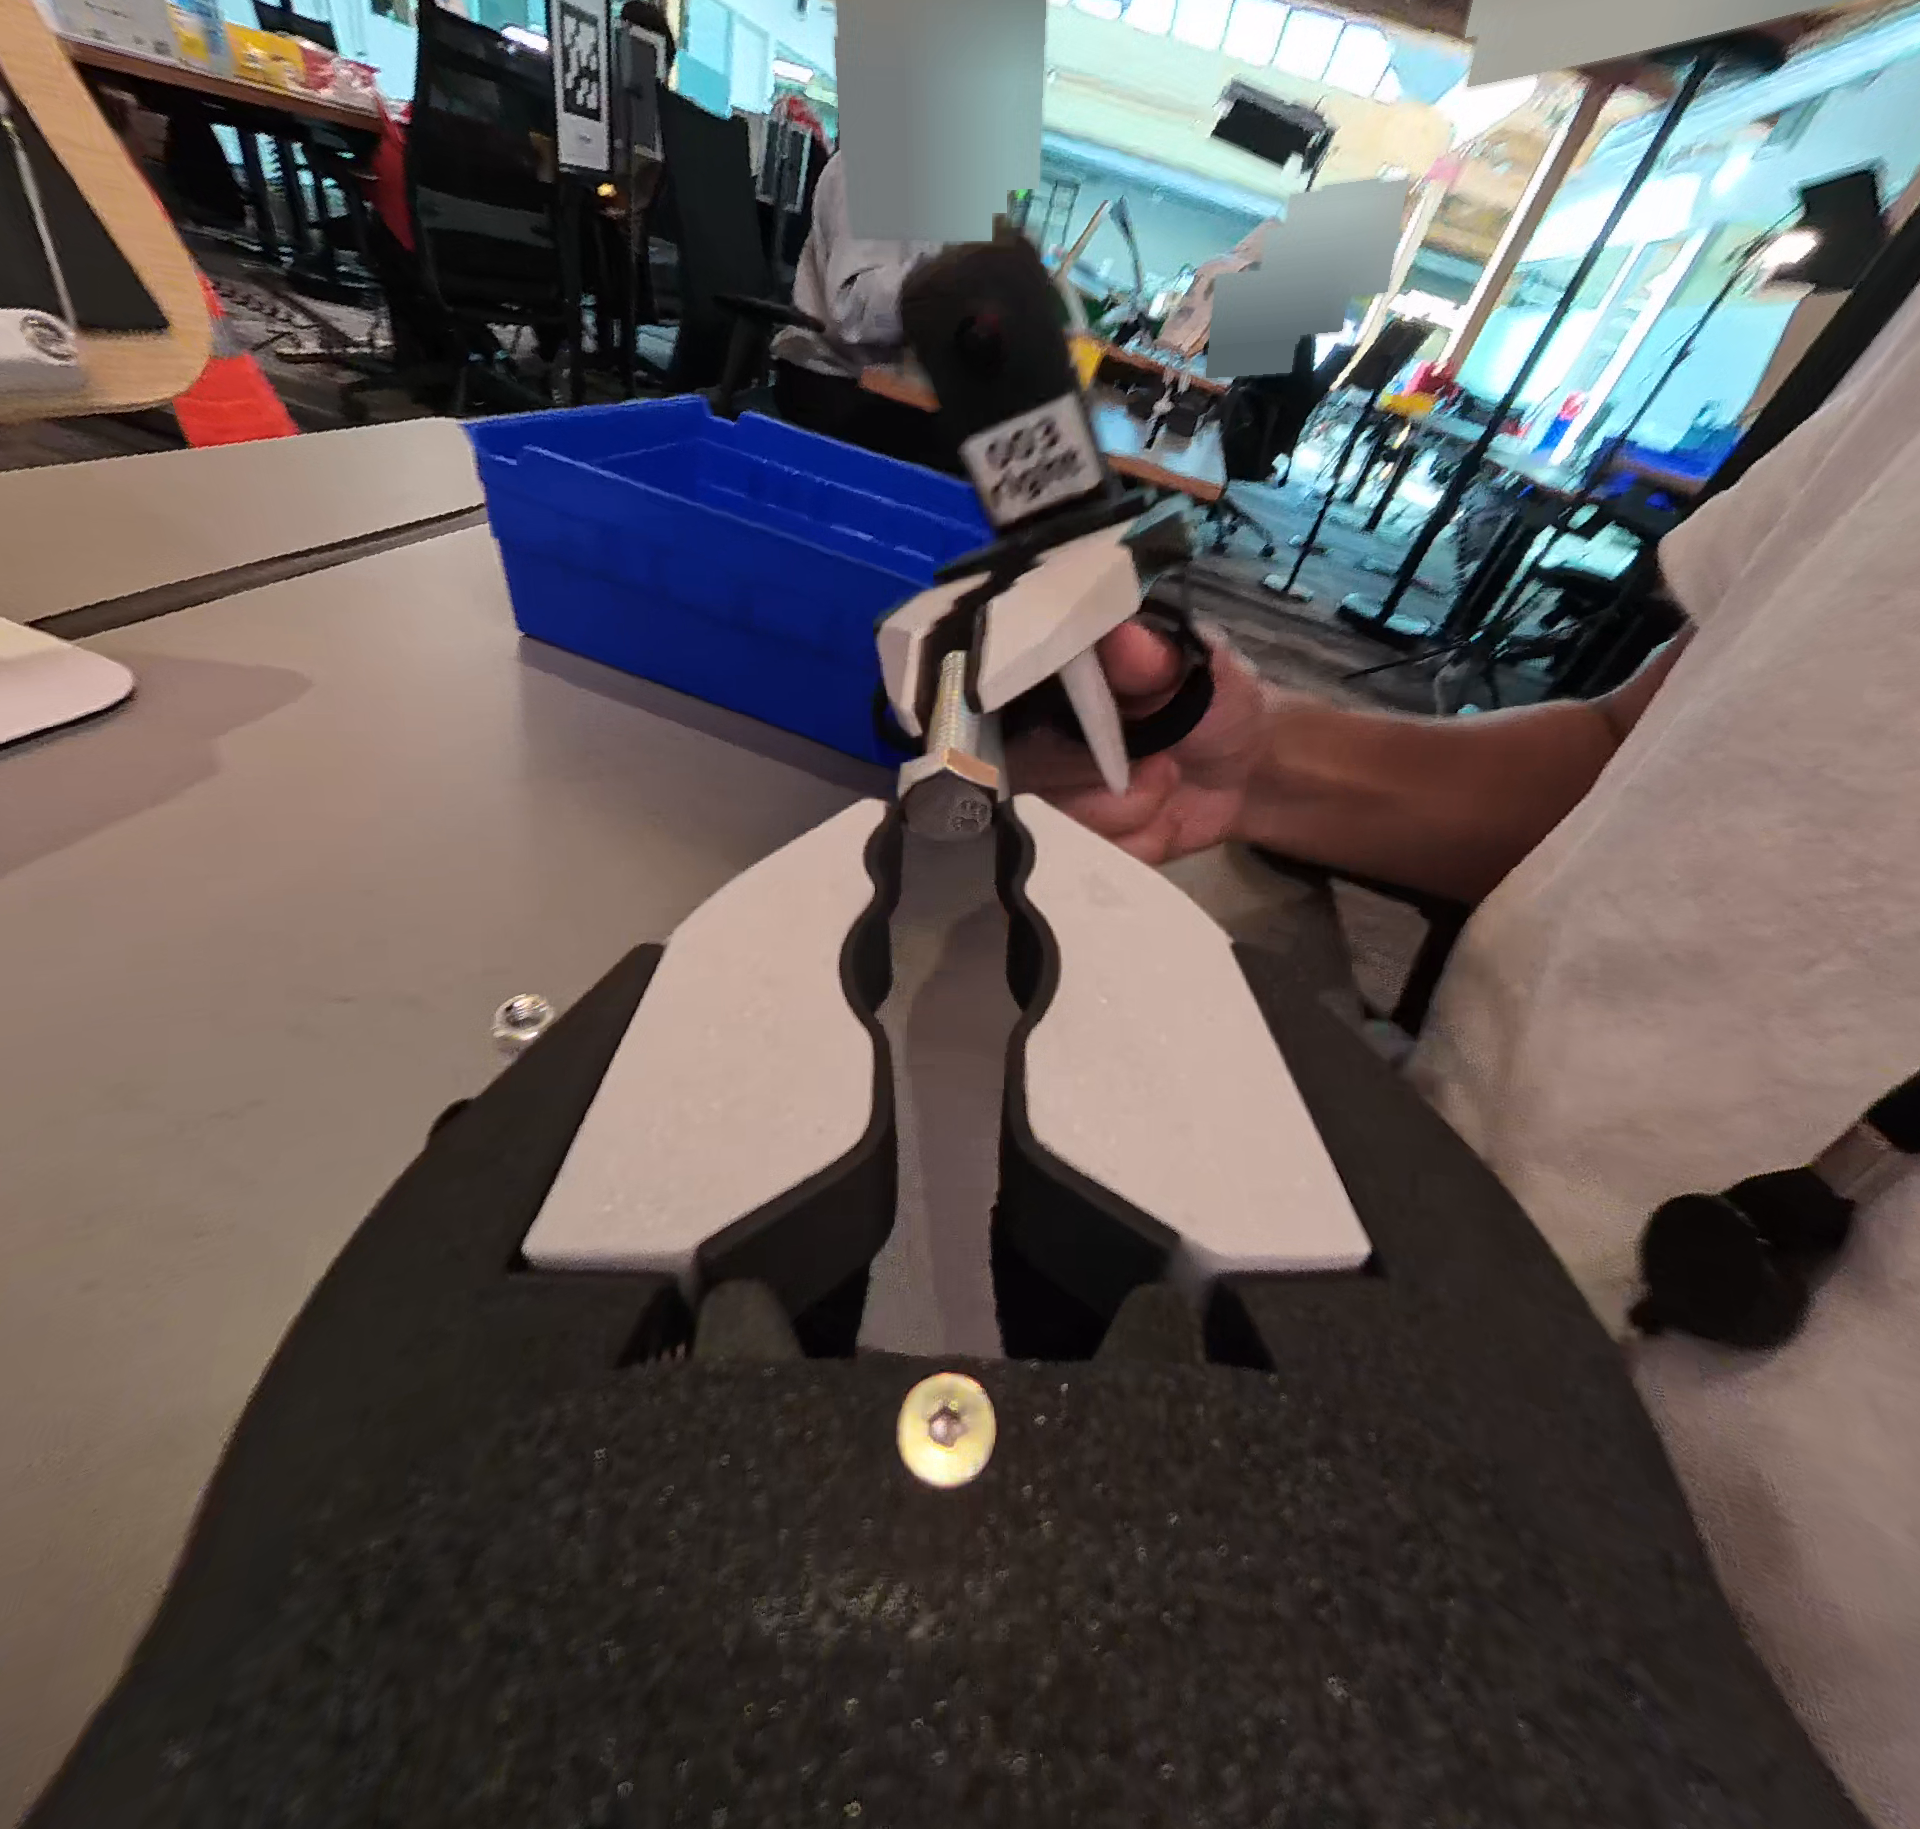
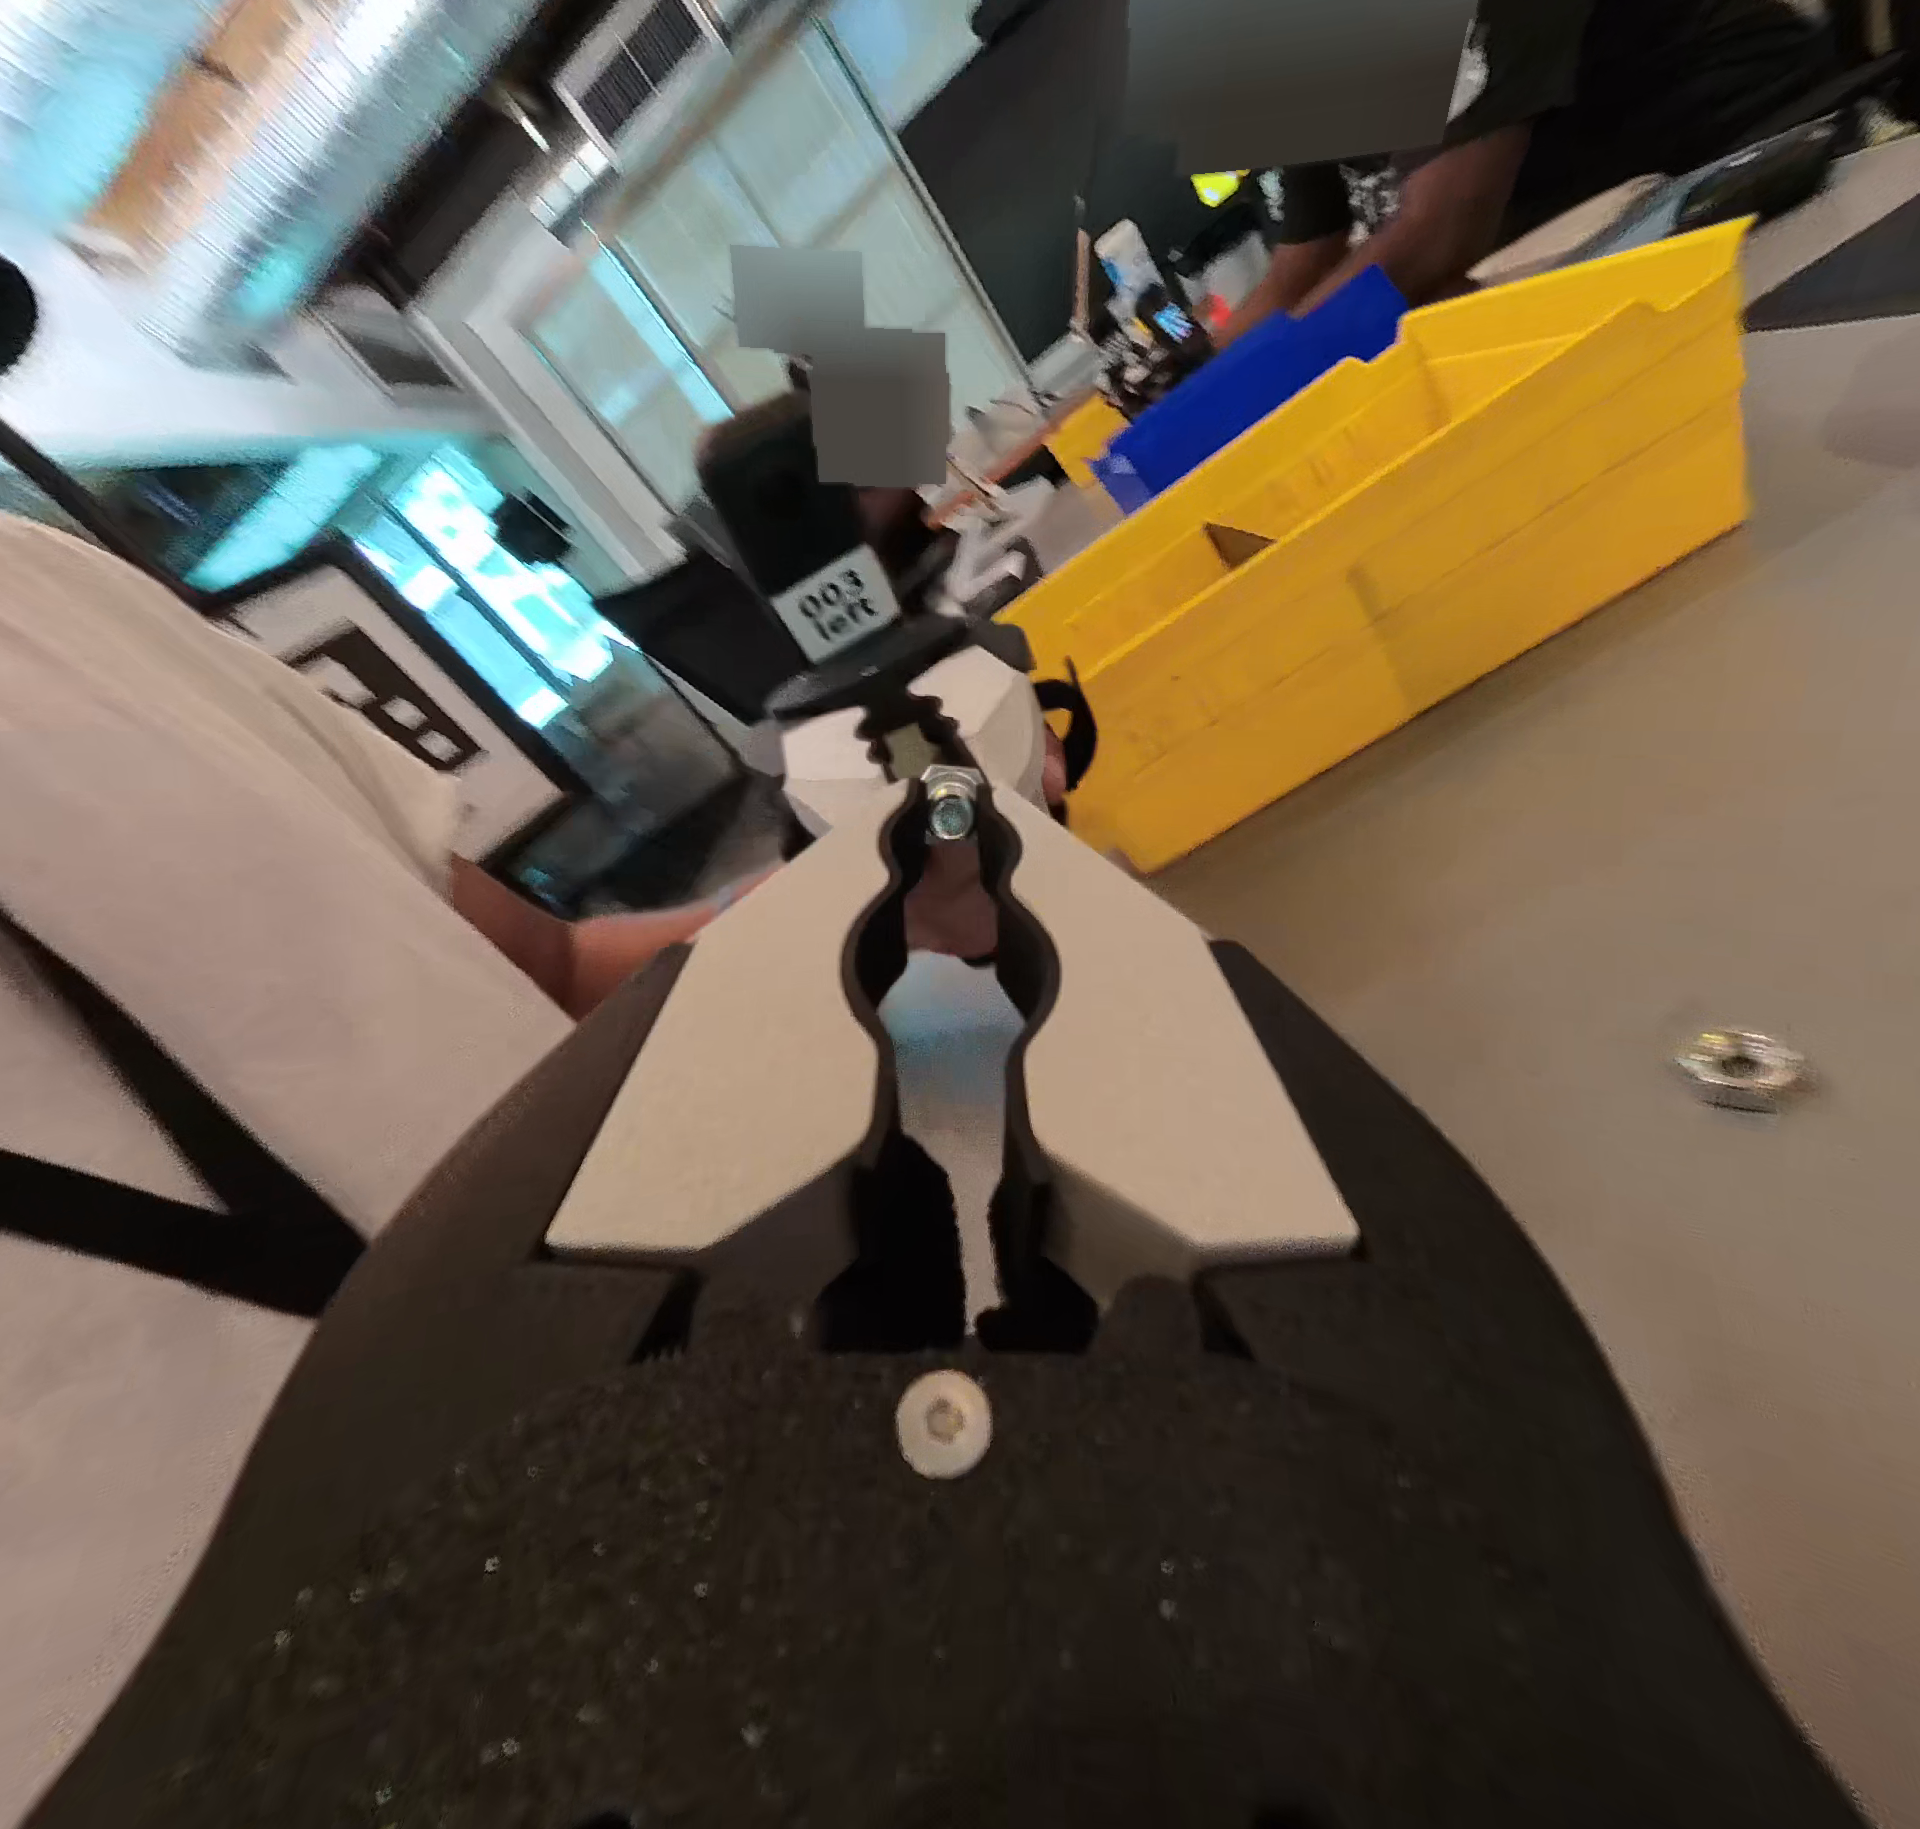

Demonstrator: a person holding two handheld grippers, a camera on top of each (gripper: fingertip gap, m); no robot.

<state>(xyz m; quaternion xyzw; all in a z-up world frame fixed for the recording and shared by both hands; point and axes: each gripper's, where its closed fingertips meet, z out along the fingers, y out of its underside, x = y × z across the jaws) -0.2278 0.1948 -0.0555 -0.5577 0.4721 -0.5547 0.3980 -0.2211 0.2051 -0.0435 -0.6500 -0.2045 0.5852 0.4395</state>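
Gripping one bolt [image 1: 951, 740] from both ends: the left gripper [image 1: 951, 823] is clamped on the hex head, the right gripper [image 2: 948, 823] is closed on the threaded shank, and a nut [image 2: 948, 777] sits on the thread between the two. Bolt is up in the air above the grey table [image 1: 312, 948], with each end pinned so it can't spin freely. Spare nut [image 2: 1740, 1064] lies loose on the table, right of the right gripper. Blue bin [image 1: 727, 553] and yellow bin [image 2: 1455, 532] stand behind.
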